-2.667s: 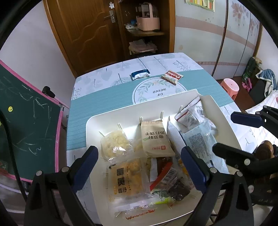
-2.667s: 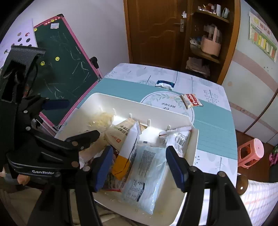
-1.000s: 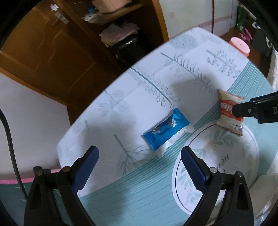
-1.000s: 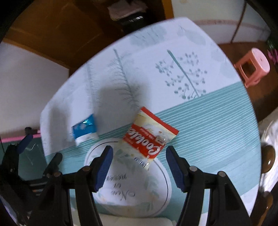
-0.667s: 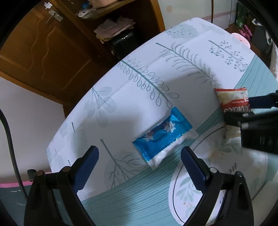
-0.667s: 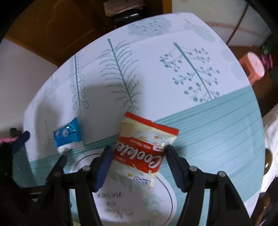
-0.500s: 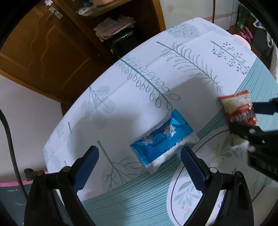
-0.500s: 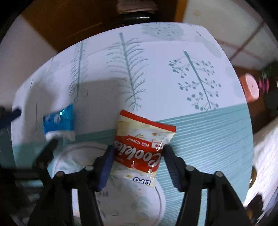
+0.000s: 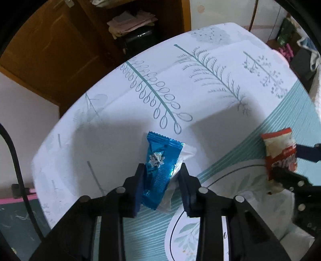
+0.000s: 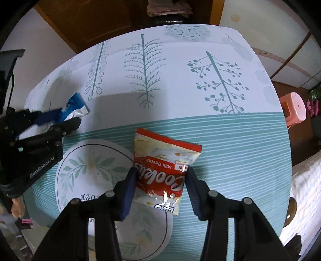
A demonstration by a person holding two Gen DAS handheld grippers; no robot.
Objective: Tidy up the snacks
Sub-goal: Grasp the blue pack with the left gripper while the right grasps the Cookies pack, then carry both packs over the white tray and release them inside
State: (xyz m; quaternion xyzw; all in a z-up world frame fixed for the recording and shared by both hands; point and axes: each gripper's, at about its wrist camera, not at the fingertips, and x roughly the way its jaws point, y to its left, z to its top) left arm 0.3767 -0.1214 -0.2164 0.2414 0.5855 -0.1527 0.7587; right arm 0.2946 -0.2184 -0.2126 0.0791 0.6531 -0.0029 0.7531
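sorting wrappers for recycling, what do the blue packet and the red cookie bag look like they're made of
Blue packet: seemingly metallised foil film, glossy, with crimped sawtooth ends and bright reflections; a clear or whitish plastic piece shows beside it.
Red cookie bag: likely printed plastic film, semi-glossy, wrinkled, with a serrated top seal. Exact plastics can't be told.

Leaf-print tablecloth (image 10: 180,80); pink stool (image 10: 294,109) beside table; wooden door (image 9: 50,50); papers on shelf (image 9: 130,19).

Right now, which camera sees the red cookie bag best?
The right wrist view. The red cookie bag sits in the middle, label readable, between the right gripper as its jaws close. The left wrist view shows only its crumpled end at the right edge.
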